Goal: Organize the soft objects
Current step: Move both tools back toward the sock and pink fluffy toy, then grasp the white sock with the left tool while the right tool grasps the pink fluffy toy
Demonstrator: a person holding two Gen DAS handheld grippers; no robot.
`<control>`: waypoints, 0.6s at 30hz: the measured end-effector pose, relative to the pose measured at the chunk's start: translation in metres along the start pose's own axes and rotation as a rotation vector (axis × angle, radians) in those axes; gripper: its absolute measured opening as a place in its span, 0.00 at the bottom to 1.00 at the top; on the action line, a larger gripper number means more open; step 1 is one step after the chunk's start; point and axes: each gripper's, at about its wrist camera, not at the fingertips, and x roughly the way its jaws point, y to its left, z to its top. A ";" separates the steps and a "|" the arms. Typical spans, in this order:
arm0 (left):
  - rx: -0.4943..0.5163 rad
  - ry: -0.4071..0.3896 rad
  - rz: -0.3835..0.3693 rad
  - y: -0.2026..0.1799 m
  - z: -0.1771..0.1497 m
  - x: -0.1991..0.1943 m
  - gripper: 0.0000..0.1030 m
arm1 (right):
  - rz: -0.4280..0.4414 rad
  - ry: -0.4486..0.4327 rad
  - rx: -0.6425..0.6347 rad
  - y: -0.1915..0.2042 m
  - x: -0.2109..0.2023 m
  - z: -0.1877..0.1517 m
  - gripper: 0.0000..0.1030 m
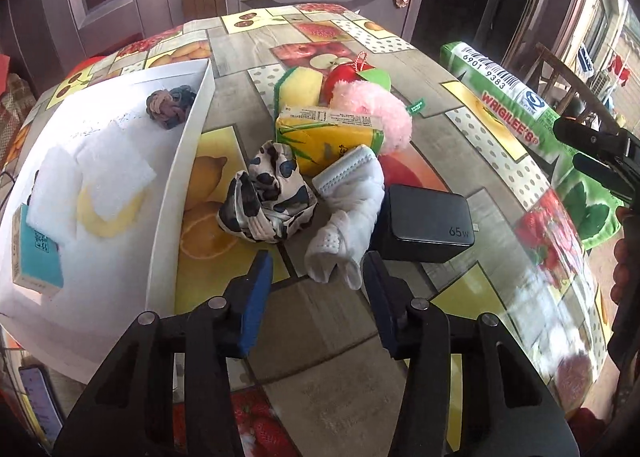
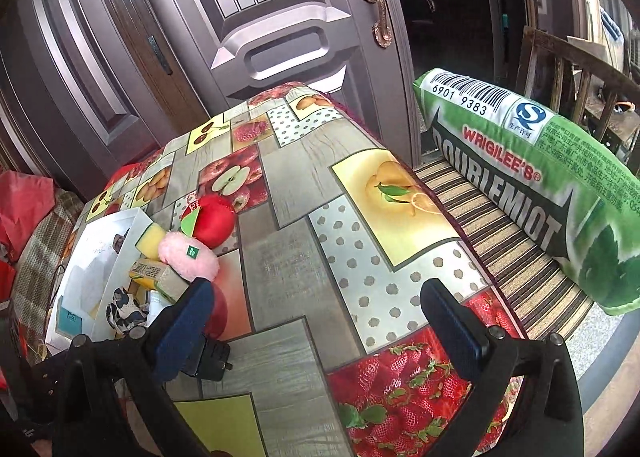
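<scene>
A pile of soft things lies mid-table: a black-and-white cow-print cloth (image 1: 268,193), a white sock (image 1: 344,225), a yellow tissue pack (image 1: 328,137), a pink fluffy puff (image 1: 376,109), a red plush apple (image 1: 344,77) and a yellow-green sponge (image 1: 300,87). A white box (image 1: 176,193) at the left holds a knotted hair tie (image 1: 170,103), white foam pads (image 1: 92,185) and a teal packet (image 1: 38,253). My left gripper (image 1: 316,281) is open, just short of the sock. My right gripper (image 2: 320,313) is open and empty over bare tablecloth, right of the pile.
A black 65W charger (image 1: 428,223) sits right of the sock. A green Doublemint-style pillow (image 2: 532,177) lies on a striped bench (image 2: 508,257) to the right. Doors (image 2: 260,17) stand behind the table. The fruit-print tablecloth (image 2: 288,257) covers the table.
</scene>
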 end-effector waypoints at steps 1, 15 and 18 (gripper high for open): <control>0.016 0.002 0.001 -0.003 0.001 0.003 0.45 | 0.001 0.001 0.001 -0.001 0.000 0.000 1.00; -0.028 -0.025 -0.044 0.008 -0.007 0.012 0.25 | 0.187 0.058 -0.143 0.049 0.038 0.013 0.95; -0.072 -0.067 -0.035 0.016 -0.013 -0.010 0.25 | 0.244 0.115 -0.134 0.063 0.062 0.019 0.88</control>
